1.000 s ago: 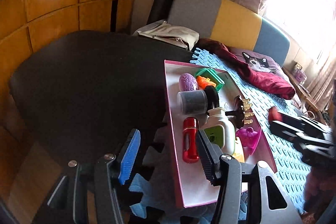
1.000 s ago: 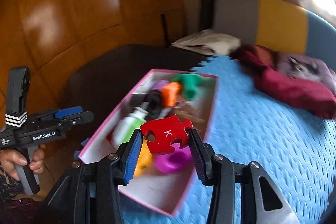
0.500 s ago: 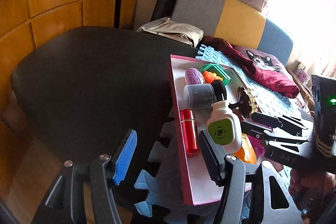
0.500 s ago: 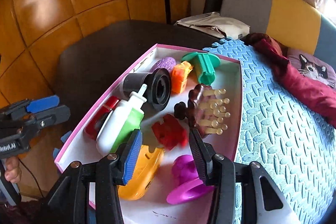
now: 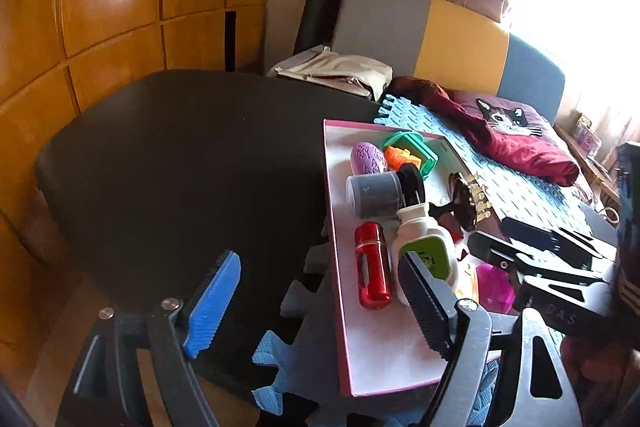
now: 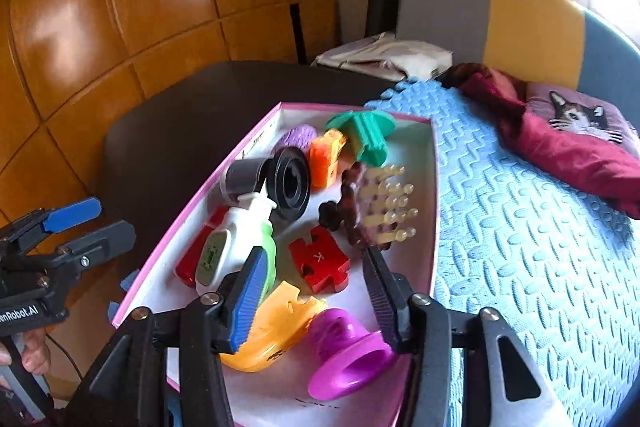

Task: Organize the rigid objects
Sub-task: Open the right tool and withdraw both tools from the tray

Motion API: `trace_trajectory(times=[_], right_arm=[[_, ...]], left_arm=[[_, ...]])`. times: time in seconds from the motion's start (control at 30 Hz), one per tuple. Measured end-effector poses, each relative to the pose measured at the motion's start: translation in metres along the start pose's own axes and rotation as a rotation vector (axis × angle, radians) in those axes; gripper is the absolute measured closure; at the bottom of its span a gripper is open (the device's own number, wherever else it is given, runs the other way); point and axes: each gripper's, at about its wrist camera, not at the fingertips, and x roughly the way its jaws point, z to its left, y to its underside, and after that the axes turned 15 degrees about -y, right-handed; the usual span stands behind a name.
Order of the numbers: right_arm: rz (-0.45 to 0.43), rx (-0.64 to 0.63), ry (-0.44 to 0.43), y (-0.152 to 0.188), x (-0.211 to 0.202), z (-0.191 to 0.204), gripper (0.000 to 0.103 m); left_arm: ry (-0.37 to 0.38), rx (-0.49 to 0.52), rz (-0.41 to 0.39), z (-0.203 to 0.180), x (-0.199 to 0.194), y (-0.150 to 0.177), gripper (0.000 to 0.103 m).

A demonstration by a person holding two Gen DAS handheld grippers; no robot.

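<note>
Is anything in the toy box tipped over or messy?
Yes. The white and green bottle lies on its side, its neck resting against the black cup, which is tipped over too. The magenta funnel-shaped toy also lies sideways near the pink box's front edge. Everything is a jumble; nothing looks broken or spilled.

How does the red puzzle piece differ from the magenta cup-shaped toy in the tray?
The red puzzle piece is flat, with notched edges and a letter K; the magenta cup-shaped toy is round and hollow. The puzzle piece lies flat mid-tray; the toy lies on its side near the near edge. Both rest inside the pink-rimmed tray, ungripped.
</note>
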Motion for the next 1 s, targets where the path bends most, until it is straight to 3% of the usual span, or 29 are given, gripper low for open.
trace_trajectory(times=[0.17, 0.33, 0.47, 1.0], right_arm=[[-0.099, 0.051, 0.061, 0.006, -0.024, 0.008, 0.036], [-0.135, 0.09, 0.164, 0.019, -0.034, 0.012, 0.035], [-0.142, 0.112, 0.197, 0.028, -0.039, 0.011, 0.035], [-0.183, 0.084, 0.215, 0.028, -0.051, 0.02, 0.035]], left_arm=[[-0.039, -0.006, -0.029, -0.004, -0.011, 0.0, 0.001], [-0.059, -0.009, -0.044, -0.012, -0.022, 0.005, 0.0], [-0.144, 0.016, -0.065, -0.022, -0.028, 0.009, 0.0], [-0.152, -0.016, -0.088, -0.024, -0.038, 0.014, 0.0]])
